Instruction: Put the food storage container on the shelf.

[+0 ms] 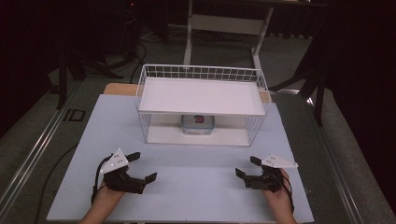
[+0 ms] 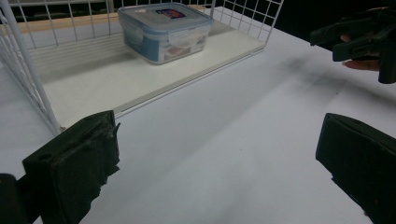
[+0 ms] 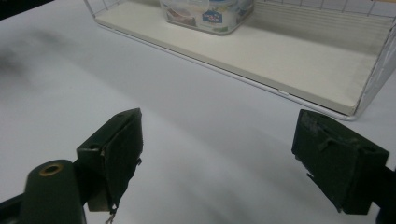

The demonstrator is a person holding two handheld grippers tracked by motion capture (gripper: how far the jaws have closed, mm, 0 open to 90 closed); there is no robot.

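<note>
A clear plastic food box with a blue-rimmed lid [image 1: 198, 124] [image 2: 164, 31] [image 3: 207, 14] stands on the lower board of a white wire shelf rack [image 1: 201, 95], under its top board. My left gripper [image 1: 143, 166] [image 2: 215, 158] hovers open over the white table at the front left, its jaws wide apart and empty. At the front right my right gripper [image 1: 246, 167] [image 3: 217, 154] is open too, with nothing between its jaws. In the left gripper view the right gripper [image 2: 355, 39] appears at the upper right, held by a hand.
The rack's lower board [image 2: 140, 79] [image 3: 289, 56] opens toward me; wire walls [image 2: 23, 70] close its sides and back. The white table top [image 1: 196, 186] lies between the grippers and the rack. A desk frame [image 1: 224, 28] stands on the floor beyond.
</note>
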